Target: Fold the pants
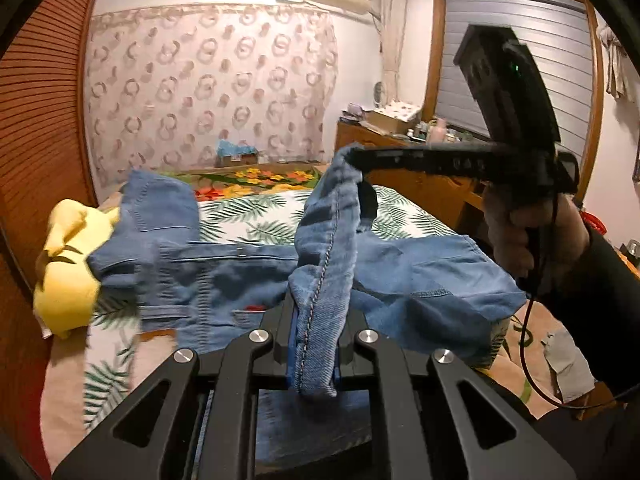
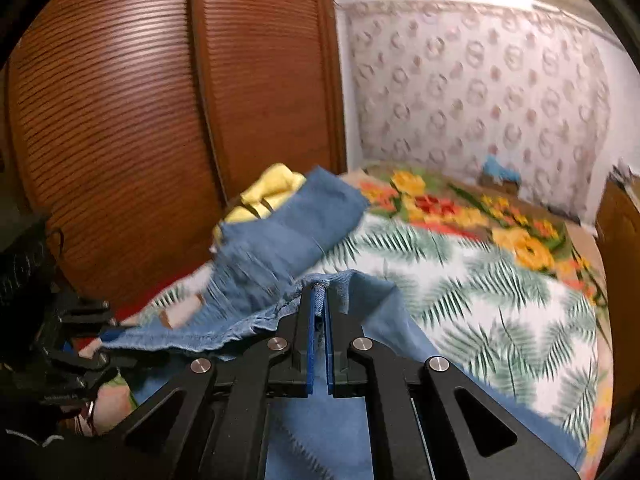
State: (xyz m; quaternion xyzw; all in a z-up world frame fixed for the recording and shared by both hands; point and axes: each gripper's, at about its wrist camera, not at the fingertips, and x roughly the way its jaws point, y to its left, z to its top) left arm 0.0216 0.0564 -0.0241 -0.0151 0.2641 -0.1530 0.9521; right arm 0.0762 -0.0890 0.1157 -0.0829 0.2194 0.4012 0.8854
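A pair of blue denim pants (image 1: 224, 280) is spread across a bed (image 1: 256, 208) covered by a sheet printed with green palm leaves and, farther back, bright flowers. A hemmed strip of the pants with a stitched seam is clamped in the left gripper (image 1: 314, 344), whose jaws are drawn in tight on the cloth so that the blue pads press against both sides of it. From there the strip is drawn upward to the right gripper (image 1: 356, 156), seen from the left wrist view as a dark bar held by a hand (image 1: 528, 236) in a dark sleeve, with the fabric edge caught at its tip.

In the right wrist view the right gripper (image 2: 319, 300) is narrowed almost fully, and a small fold of denim is pinched between the tips of its blue pads. The rest of the pants (image 2: 276, 240) is seen trailing away to the left, partly blurred. A yellow cloth (image 1: 68, 272) lies just beside the far end of the pants, near a slatted wooden wardrobe (image 2: 140, 120). A patterned curtain (image 1: 208, 88) is hung along the wall behind the bed.
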